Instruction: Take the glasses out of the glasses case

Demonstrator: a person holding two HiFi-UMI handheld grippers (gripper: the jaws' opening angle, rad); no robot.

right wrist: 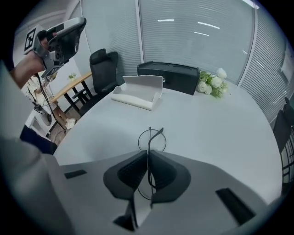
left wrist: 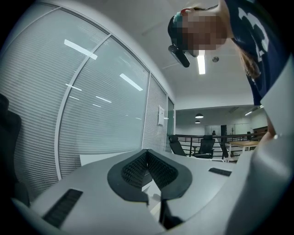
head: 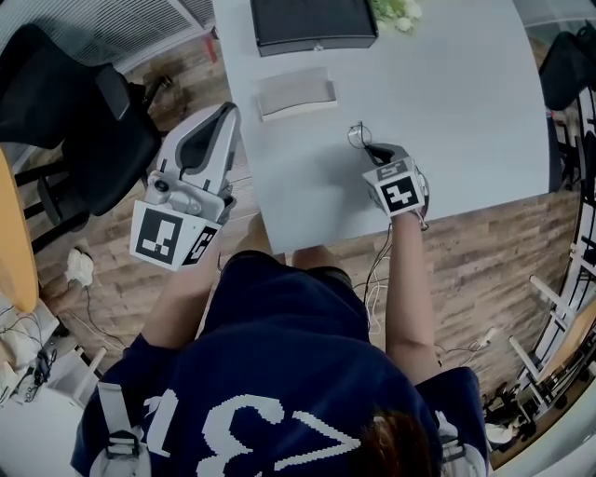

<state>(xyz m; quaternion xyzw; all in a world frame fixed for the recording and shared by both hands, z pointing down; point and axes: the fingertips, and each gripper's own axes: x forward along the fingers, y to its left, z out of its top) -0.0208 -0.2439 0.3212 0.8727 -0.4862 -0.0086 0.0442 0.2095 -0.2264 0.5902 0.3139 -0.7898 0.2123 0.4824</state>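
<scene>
Glasses are out of the case, pinched edge-on in my right gripper just above the counter. The open glasses case sits well apart behind them. Left gripper is closed on nothing, up off the counter's left edge. My worry is that it's a thin wire frame in a narrow pinch, so it could twist or slip out, and squeezing harder might bend it. Counter's smooth pale grey, with a black box and white flowers at the far end. It's a glass-walled office with blinds and a wood floor.
</scene>
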